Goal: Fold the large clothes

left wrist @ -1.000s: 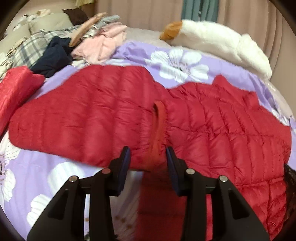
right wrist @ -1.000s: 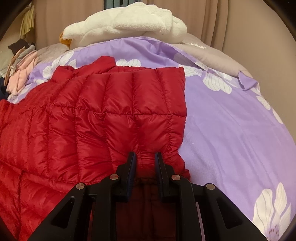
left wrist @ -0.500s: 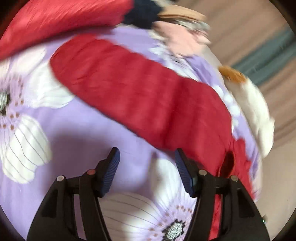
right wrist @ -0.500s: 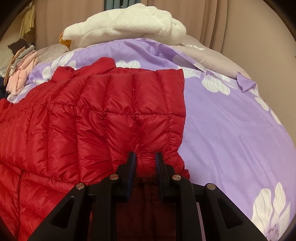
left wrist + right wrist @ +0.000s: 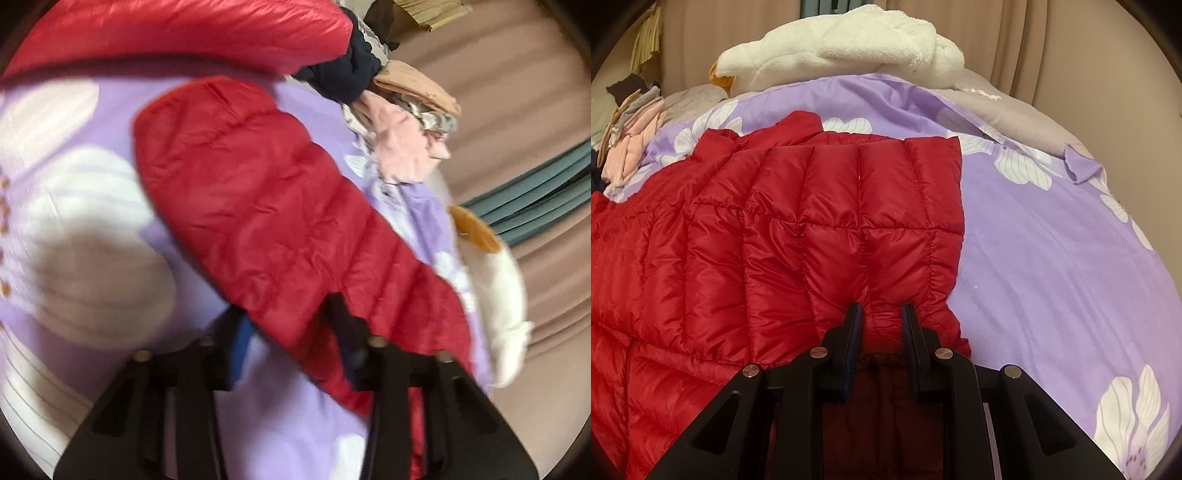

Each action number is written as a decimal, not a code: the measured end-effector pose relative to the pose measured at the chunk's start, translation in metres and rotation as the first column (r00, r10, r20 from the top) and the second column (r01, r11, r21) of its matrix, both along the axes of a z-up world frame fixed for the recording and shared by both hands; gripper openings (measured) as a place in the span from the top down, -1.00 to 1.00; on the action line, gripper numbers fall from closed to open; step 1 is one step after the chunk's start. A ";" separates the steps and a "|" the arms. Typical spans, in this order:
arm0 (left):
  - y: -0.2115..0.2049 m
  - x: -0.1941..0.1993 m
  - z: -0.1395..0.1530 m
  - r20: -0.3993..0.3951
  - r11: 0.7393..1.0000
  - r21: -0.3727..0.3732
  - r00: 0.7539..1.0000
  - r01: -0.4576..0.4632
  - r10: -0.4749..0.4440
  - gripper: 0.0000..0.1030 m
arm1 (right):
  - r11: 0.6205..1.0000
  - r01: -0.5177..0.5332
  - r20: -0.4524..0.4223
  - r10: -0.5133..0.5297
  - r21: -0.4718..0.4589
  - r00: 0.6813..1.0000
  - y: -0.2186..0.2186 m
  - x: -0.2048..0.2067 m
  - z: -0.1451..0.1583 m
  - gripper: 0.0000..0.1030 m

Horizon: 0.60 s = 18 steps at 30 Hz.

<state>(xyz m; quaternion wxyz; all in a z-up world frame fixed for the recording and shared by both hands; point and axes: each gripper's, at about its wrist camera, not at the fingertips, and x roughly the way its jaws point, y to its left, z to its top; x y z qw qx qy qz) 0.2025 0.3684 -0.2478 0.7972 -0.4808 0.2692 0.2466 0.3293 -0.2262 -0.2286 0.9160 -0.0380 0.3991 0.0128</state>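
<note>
Left wrist view: sleeve (image 5: pixel 273 221) runs diagonally up-left from left gripper (image 5: pixel 291 325), fingers wide, straddling its near end; right gripper (image 5: pixel 881 317) pinches jacket (image 5: pixel 775 240) hem

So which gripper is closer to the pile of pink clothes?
Left. The left gripper straddles the red jacket's sleeve, which reaches toward the pink clothes. The right gripper pinches the jacket's hem, farther away.

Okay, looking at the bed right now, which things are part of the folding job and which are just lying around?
Part of the job:
red puffer jacket
right gripper, shut on its hem
left gripper, open at its sleeve

Just lying around:
white plush toy
pile of clothes
purple flowered bedspread
</note>
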 end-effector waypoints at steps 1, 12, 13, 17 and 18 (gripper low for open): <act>0.000 0.001 0.000 -0.028 0.999 0.033 1.000 -0.004 0.005 0.49 | 1.000 0.000 0.000 0.000 -0.003 1.000 0.000 0.000 0.000 0.64; -0.014 0.014 0.012 -0.205 0.960 0.280 0.977 0.009 0.051 0.69 | 1.000 0.001 -0.001 -0.001 -0.006 1.000 0.002 0.001 0.000 0.64; -0.016 0.015 0.015 -0.217 0.955 0.297 0.974 0.008 0.059 0.71 | 1.000 0.001 0.000 -0.001 -0.006 1.000 0.001 0.000 0.000 0.64; -0.038 0.015 0.043 -0.187 0.905 0.424 0.980 0.020 0.066 0.72 | 1.000 0.000 -0.001 0.000 -0.010 1.000 0.002 0.001 0.000 0.64; -0.051 0.017 0.058 -0.174 0.873 0.486 0.983 0.038 0.054 0.72 | 1.000 0.000 -0.001 0.000 -0.015 1.000 0.002 0.001 0.000 0.64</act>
